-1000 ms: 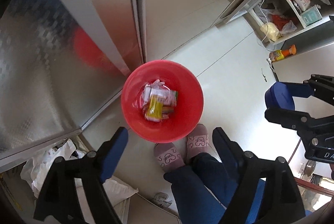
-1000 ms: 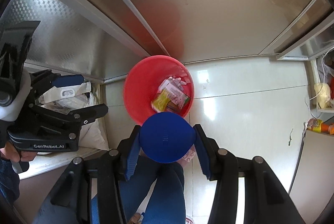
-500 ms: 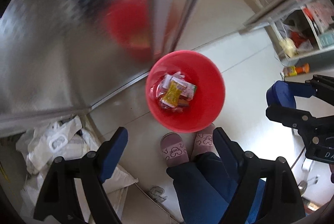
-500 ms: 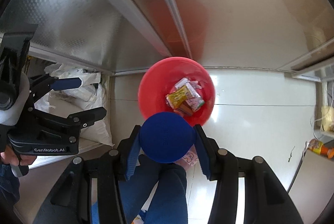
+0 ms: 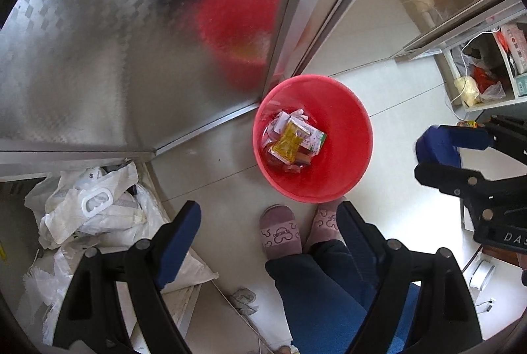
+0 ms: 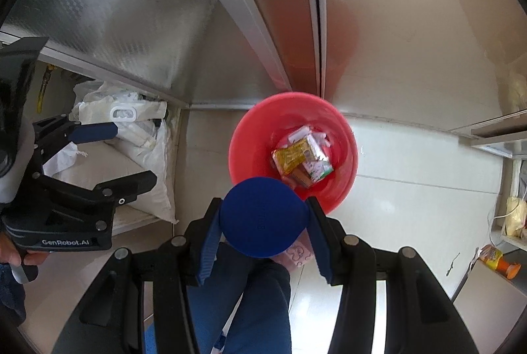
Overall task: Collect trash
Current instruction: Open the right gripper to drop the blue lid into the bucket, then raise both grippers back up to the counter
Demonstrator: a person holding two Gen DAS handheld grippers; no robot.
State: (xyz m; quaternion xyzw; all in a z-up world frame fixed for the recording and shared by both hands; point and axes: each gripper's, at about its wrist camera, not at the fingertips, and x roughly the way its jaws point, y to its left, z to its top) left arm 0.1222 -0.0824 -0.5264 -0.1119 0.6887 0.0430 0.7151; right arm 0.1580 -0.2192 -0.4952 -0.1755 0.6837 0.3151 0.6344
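Note:
A red bin (image 5: 342,136) stands on the floor by a steel cabinet, also in the right wrist view (image 6: 253,143). It holds several wrappers, a yellow packet (image 5: 290,141) on top (image 6: 291,156). My right gripper (image 6: 263,222) is shut on a round blue container (image 6: 263,219), held high above the bin's near rim; it also shows in the left wrist view (image 5: 436,148). My left gripper (image 5: 268,235) is open and empty, high above the floor, left of the right one (image 6: 108,156).
Steel cabinet doors (image 5: 131,41) rise behind the bin. White sacks (image 5: 98,209) lie under a shelf at left. The person's slippered feet (image 5: 280,232) stand beside the bin. Shelves with bags (image 5: 477,83) and an orange bottle (image 6: 497,260) are at right.
Both views have swung, so the bin sits further right in them. The white sacks have come into view. The right gripper still holds the blue container; the left stays open.

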